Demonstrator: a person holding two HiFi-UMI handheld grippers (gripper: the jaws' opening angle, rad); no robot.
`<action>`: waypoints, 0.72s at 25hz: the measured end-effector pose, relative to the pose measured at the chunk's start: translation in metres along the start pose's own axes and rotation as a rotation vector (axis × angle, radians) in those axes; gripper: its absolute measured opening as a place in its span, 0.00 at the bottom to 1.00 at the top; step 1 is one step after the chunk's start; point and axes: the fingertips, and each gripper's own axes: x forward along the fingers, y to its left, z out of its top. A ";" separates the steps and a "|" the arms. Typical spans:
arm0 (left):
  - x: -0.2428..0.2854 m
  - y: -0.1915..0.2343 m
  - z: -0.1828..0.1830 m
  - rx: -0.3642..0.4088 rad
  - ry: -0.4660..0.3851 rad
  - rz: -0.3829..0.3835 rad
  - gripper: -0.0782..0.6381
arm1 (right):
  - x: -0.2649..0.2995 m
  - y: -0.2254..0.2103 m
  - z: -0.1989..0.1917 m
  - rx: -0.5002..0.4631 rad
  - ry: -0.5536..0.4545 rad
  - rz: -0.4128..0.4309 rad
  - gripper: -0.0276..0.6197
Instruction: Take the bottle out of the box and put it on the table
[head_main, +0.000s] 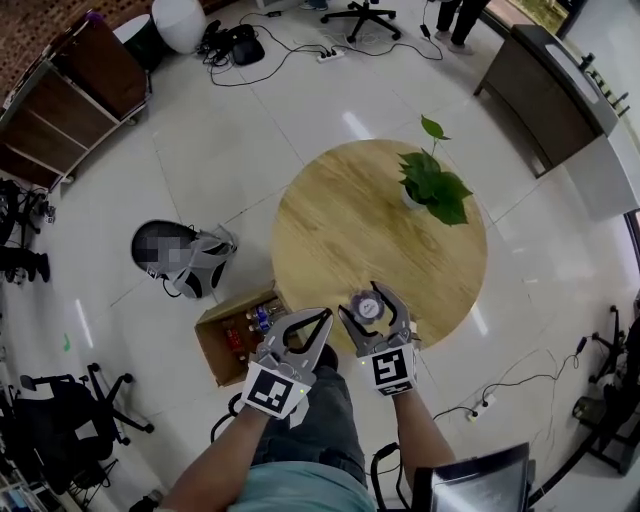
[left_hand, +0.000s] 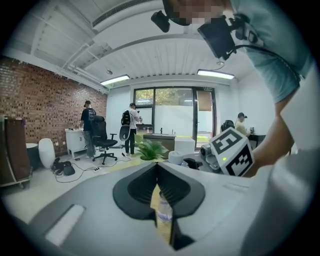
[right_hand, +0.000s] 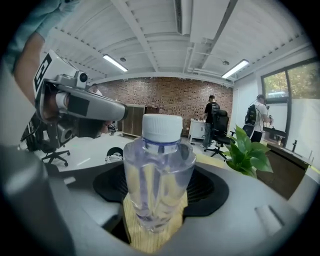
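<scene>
A clear bottle (head_main: 366, 305) with a white cap stands upright on the near edge of the round wooden table (head_main: 350, 220). My right gripper (head_main: 362, 300) is shut on it. In the right gripper view the bottle (right_hand: 159, 175) fills the gap between the black pads (right_hand: 210, 187), which touch its sides, and its base rests on the wood (right_hand: 150, 240). My left gripper (head_main: 322, 318) hovers just left of it, shut and empty, its tips meeting (left_hand: 157, 170). The open cardboard box (head_main: 215, 335) with more bottles sits on the floor to the left.
A potted plant (head_main: 430, 185) stands on the table's far right. A grey bag (head_main: 190, 262) lies on the floor beyond the box. A power strip and cables (head_main: 482, 405) trail at the right. Office chairs and people are farther off.
</scene>
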 end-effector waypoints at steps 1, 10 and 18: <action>-0.001 0.002 -0.001 0.002 0.003 0.003 0.12 | 0.003 0.000 0.001 0.001 -0.004 0.002 0.52; -0.021 0.006 0.006 0.010 0.007 0.030 0.12 | -0.001 -0.004 0.009 -0.027 -0.037 -0.036 0.61; -0.047 0.002 0.020 -0.013 -0.043 0.068 0.12 | -0.039 -0.013 0.046 -0.052 -0.135 -0.153 0.65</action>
